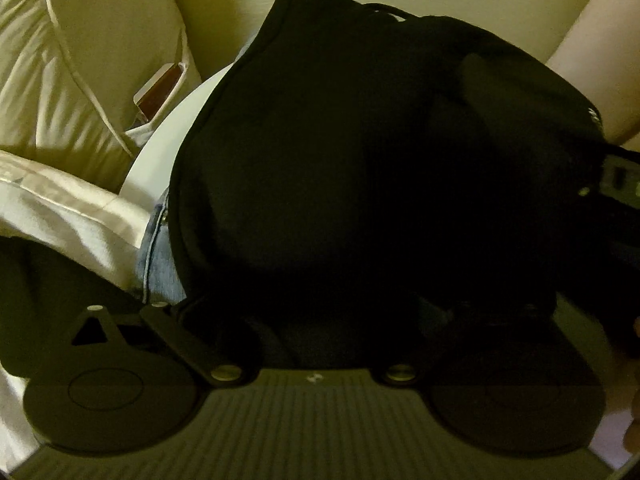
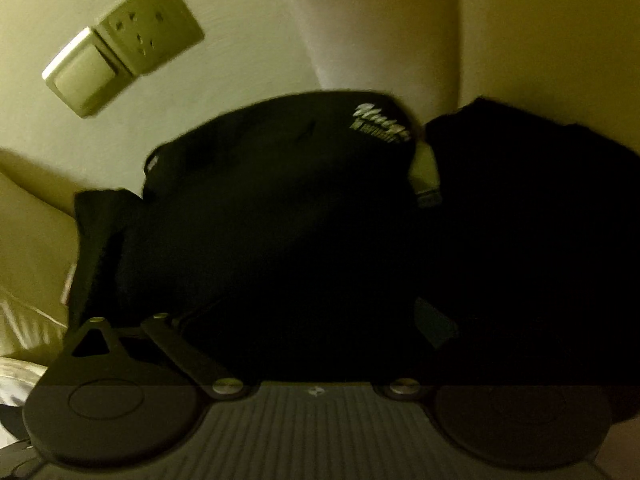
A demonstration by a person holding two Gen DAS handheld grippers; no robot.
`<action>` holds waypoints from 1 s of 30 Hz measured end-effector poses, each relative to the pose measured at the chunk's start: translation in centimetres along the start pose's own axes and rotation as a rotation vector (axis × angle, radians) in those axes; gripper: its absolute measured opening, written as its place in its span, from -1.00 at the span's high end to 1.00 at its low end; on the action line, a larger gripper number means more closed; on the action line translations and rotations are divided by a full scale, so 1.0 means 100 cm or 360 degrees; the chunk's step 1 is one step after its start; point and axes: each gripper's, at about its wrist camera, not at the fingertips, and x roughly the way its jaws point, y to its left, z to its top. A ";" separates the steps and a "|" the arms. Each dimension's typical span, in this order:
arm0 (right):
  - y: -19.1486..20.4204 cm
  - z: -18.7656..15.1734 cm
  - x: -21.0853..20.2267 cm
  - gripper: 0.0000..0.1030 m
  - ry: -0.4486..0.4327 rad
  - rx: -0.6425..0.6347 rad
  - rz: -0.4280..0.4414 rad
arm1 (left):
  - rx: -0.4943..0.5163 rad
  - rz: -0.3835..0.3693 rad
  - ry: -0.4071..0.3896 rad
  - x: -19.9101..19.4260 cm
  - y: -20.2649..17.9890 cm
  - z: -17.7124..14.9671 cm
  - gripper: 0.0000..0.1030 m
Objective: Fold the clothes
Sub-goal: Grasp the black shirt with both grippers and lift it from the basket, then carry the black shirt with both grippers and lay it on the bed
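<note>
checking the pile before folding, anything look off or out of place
The black garment lies bunched, not flat, over blue jeans and a white round surface. Nothing looks spilled or torn.

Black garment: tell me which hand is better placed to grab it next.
Left, probably. In its wrist view the black garment lies close ahead, its edge plain against the white surface. The right view shows the garment farther off and blurred.
</note>
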 end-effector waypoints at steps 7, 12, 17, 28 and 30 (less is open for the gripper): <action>0.032 0.006 -0.017 0.86 -0.0140 -0.0308 0.0072 | 0.0066 -0.0096 -0.0154 -0.037 0.007 -0.002 0.93; 0.025 0.021 -0.071 0.90 -0.0323 -0.0143 0.0410 | -0.0058 -0.0291 -0.0340 -0.091 0.036 0.003 0.93; 0.046 0.027 -0.129 0.90 -0.0437 -0.0200 0.0580 | -0.0170 -0.0340 -0.0510 -0.147 0.065 0.004 0.93; 0.140 -0.007 -0.257 0.92 -0.0628 -0.0584 0.0994 | -0.0490 -0.0246 -0.0973 -0.300 0.160 -0.069 0.93; 0.162 -0.024 -0.286 0.92 -0.0666 -0.0677 0.1108 | -0.0569 -0.0199 -0.1096 -0.336 0.180 -0.099 0.93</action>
